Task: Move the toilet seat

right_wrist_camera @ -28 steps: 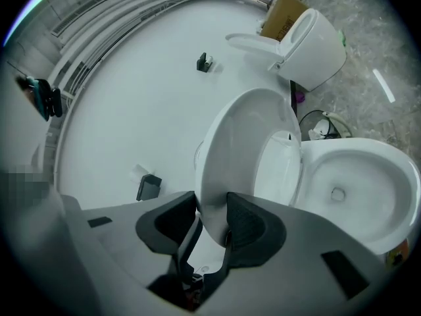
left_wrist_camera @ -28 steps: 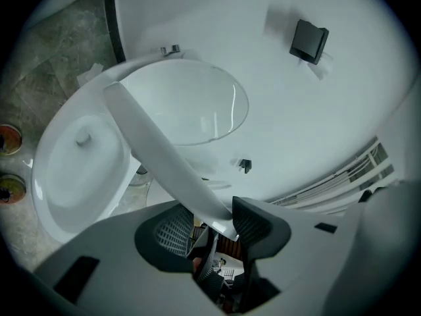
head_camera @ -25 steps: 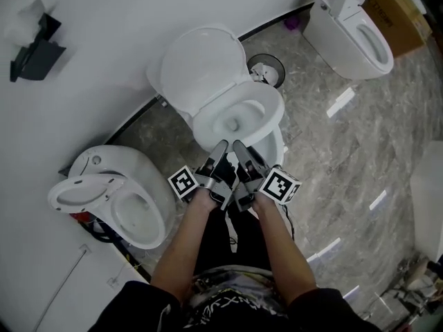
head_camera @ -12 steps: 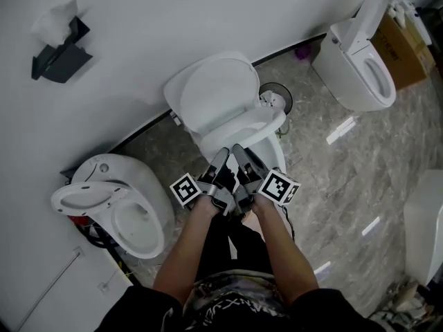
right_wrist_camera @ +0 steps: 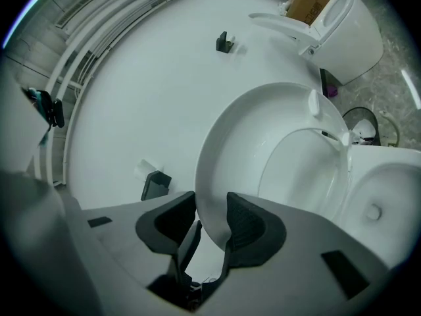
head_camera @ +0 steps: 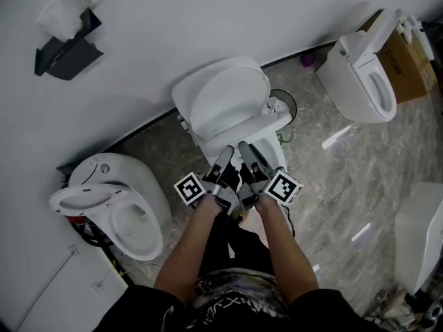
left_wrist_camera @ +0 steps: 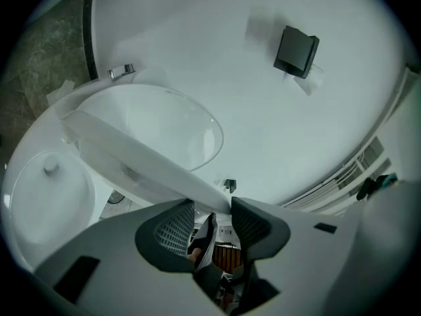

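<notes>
The white toilet stands against the wall with its lid upright. Its toilet seat is lifted off the bowl and tilted, showing as a narrow white band in the head view. My left gripper and right gripper sit side by side at the seat's front edge. The seat's rim passes between the left gripper pads, which press on it. The right gripper is shut on the seat's front rim in the same way. The seat and my hands hide the bowl.
Another toilet stands close at the left and a third toilet at the right, beside a cardboard box. A black tissue holder hangs on the wall. A small round black bin sits behind the toilet.
Both grippers have risen and moved toward the wall with the seat's front edge. The seat has swung up from lying on the bowl, and the open bowl is now covered from view.
</notes>
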A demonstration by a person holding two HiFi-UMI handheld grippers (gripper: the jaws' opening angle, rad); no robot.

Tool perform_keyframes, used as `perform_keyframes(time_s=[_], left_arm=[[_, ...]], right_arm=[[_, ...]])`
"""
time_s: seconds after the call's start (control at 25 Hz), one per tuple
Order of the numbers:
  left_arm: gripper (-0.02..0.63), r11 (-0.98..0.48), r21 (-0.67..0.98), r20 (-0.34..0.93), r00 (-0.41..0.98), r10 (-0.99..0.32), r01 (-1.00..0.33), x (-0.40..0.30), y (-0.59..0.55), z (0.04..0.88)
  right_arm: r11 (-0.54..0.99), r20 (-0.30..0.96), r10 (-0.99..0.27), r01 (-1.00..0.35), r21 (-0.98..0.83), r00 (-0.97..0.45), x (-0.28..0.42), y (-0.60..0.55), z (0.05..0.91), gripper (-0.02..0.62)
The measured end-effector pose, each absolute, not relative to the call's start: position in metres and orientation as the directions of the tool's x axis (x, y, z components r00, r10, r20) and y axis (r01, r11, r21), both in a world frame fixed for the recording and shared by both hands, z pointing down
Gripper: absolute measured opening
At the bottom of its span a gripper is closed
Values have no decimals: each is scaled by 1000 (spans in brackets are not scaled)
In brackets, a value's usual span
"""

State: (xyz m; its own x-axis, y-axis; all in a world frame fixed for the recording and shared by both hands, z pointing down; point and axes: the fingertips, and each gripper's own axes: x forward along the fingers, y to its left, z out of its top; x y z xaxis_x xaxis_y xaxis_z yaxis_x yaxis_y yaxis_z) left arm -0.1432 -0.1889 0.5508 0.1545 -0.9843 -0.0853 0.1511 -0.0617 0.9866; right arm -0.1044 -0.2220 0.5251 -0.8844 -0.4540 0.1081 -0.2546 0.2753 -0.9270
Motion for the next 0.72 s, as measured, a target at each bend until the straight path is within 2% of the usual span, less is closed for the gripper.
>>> perform_keyframes(time_s=[0.32,0.72], left_arm=[[181,-100,984,-123,154,-980,150,-164,-202,547],[184,-110,987,-123,114,-986,116,-184,-221,546]], right_arm=[[290,85,-466,-242,-926,-881,-126,-239,522,153],[283,26,-425,-160,-946,-905,-147,-259,520,158]])
